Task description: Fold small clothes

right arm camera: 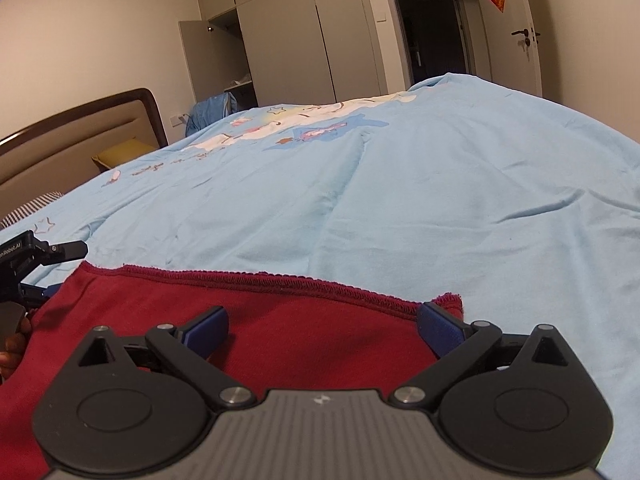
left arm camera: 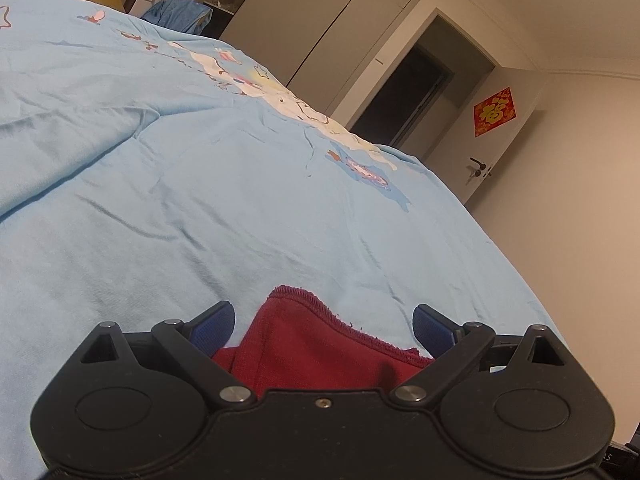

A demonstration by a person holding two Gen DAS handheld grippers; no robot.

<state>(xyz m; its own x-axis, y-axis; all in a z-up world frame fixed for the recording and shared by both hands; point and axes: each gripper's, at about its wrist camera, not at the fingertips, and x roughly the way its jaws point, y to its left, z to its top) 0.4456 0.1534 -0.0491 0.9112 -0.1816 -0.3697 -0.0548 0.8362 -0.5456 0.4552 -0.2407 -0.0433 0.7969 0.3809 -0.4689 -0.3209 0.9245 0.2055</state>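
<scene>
Bed covered by a light blue quilt (left arm camera: 224,200) (right arm camera: 440,200), its surface creased and printed with a band of cartoon figures and stars (left arm camera: 280,96) (right arm camera: 304,124) running across the far part. A dark red garment (left arm camera: 320,344) (right arm camera: 248,320) with a stitched, slightly frayed hem lies flat directly on the quilt at the near edge. At the head end, a striped pillow (right arm camera: 32,208) rests beside the quilt, before a padded headboard with dark wooden frame (right arm camera: 80,132)

"福" on red door sign (left arm camera: 494,112)
</scene>
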